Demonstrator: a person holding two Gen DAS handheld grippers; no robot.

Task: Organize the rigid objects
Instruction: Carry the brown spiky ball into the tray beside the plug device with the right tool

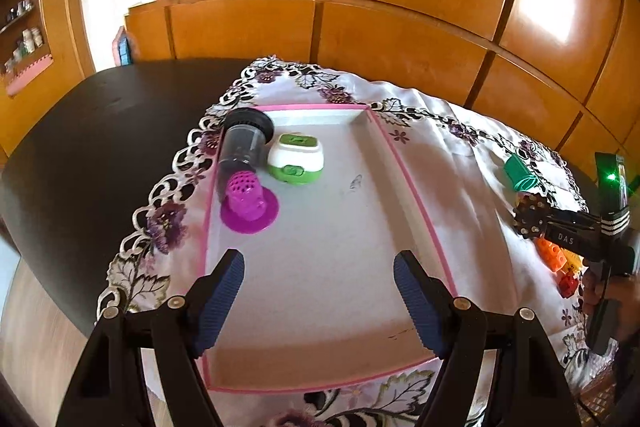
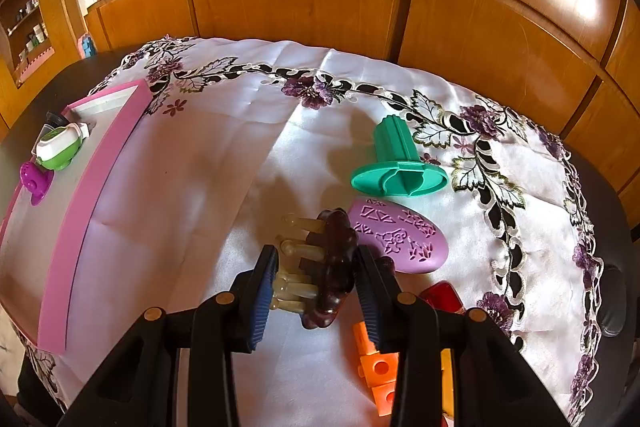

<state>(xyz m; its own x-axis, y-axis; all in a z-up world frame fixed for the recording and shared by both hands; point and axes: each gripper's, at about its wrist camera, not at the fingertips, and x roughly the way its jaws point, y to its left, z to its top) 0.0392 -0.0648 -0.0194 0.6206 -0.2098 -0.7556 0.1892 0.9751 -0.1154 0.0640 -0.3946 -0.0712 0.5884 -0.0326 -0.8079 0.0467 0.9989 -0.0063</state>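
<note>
**Brown pronged disc gripped over the cloth, tray waiting at left**

At far left in the right wrist view: pink-rimmed tray [image 2: 86, 187] on the embroidered tablecloth [image 2: 224, 131], already holding a magenta perforated cup [image 2: 34, 181], a green-and-white box [image 2: 60, 147] and a dark cylinder [image 1: 242, 143] along its far-left side. Much bare floor left in the near and right part of the tray.

Above the near end of the tray: left gripper [image 1: 319, 291], jaws standing wide apart, nothing between them.

Right of the tray, over the open cloth: right gripper [image 2: 317, 287], jaws drawn in narrow and clamped on the brown pronged disc [image 2: 334, 267]. Right pad flat against the disc's smooth face, left pad against the tips of the pale prongs [image 2: 298, 255]. Disc on edge, scalloped rim running away from the camera along the fingers; prongs pointing leftward, toward the tray. Long axis roughly in line with the gripper.

Further right, on the cloth: teal stamp [image 2: 400, 167] on its side, lilac patterned oval [image 2: 400, 239] flat, orange block [image 2: 378, 367] and a red piece [image 2: 442, 297] near the fingers.

Probable step: carrying the disc to the tray. Best done lifted clear of the pink rim, with grip kept firm since the prong tips offer little contact, and set down in the bare part, well apart from the three items. Risk: prongs catching the rim.
</note>
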